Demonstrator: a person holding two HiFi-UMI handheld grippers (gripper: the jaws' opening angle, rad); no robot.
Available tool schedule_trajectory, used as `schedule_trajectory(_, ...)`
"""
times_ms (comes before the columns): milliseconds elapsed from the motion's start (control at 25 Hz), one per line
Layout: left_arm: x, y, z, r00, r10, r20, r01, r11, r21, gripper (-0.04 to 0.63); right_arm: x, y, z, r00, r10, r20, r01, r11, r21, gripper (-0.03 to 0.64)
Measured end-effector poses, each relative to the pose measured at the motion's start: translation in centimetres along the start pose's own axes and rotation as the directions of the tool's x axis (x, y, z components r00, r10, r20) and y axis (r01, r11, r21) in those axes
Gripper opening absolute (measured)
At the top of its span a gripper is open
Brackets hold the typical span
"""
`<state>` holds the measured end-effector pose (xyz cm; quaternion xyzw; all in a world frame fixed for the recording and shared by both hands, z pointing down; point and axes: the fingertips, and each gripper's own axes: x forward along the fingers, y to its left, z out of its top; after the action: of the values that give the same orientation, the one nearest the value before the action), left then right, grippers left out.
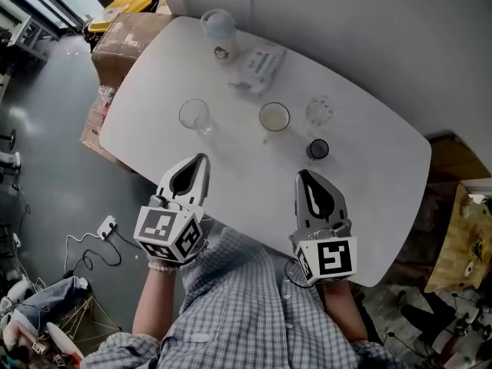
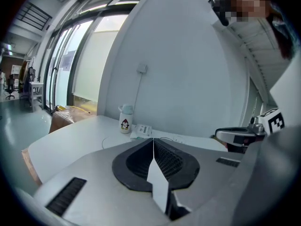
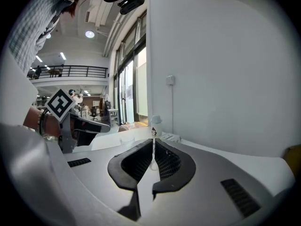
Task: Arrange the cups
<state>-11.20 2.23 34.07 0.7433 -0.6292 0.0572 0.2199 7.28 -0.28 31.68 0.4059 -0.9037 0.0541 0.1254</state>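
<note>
Several cups stand on the white table (image 1: pixel 369 167): a clear glass (image 1: pixel 194 115) at the left, a brown-tinted cup (image 1: pixel 274 117) in the middle, a patterned clear glass (image 1: pixel 320 111) to its right, and a small dark cup (image 1: pixel 317 149) nearer me. My left gripper (image 1: pixel 202 160) hovers over the near table edge, just short of the clear glass, jaws shut and empty (image 2: pixel 153 141). My right gripper (image 1: pixel 301 175) is also shut and empty (image 3: pixel 154 140), and points at the dark cup from close by. Neither gripper touches a cup.
A white bottle with a penguin print (image 1: pixel 217 31) and a tissue packet (image 1: pixel 260 64) sit at the far side of the table. Cardboard boxes (image 1: pixel 123 37) stand on the floor beyond the left end. A power strip and cables (image 1: pixel 106 226) lie on the floor at the left.
</note>
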Motion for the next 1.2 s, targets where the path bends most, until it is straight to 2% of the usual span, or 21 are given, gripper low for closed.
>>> schedule_trajectory(200,2.0,2.0,-1.6,0.998,0.001,-0.061,-0.002,1.0,-0.012,0.011,1.5,0.0,-0.7,0.998,-0.039,-0.046,0.039,0.999,0.004,0.029)
schedule_trajectory(440,4.0,5.1,-3.8,0.992,0.022,-0.124,-0.034,0.995,-0.096,0.012,3.2,0.9,-1.0,0.995,-0.045,-0.083,0.043,0.999,-0.026,0.029)
schedule_trajectory(800,7.0,7.1,-7.3,0.97,0.045,-0.238,-0.071,0.992,-0.103,0.029,4.3,1.5,-2.3,0.986,-0.071,-0.151,0.068,0.997,-0.026,0.029)
schedule_trajectory(880,7.6,7.3,-7.8,0.966,0.042,-0.254,-0.072,0.991,-0.109,0.079,4.6,1.2,-2.5,0.985,-0.072,-0.155,0.069,0.997,-0.027,0.029)
schedule_trajectory(1080,8.7,7.7,-8.8,0.956,0.057,-0.287,-0.098,0.986,-0.131,0.086,4.9,0.6,-3.2,0.981,-0.085,-0.177,0.082,0.996,-0.021,0.029)
schedule_trajectory(1200,9.1,8.2,-8.7,0.951,0.09,-0.295,-0.128,0.985,-0.113,0.086,5.0,0.5,-3.3,0.978,-0.092,-0.186,0.09,0.996,-0.016,0.029)
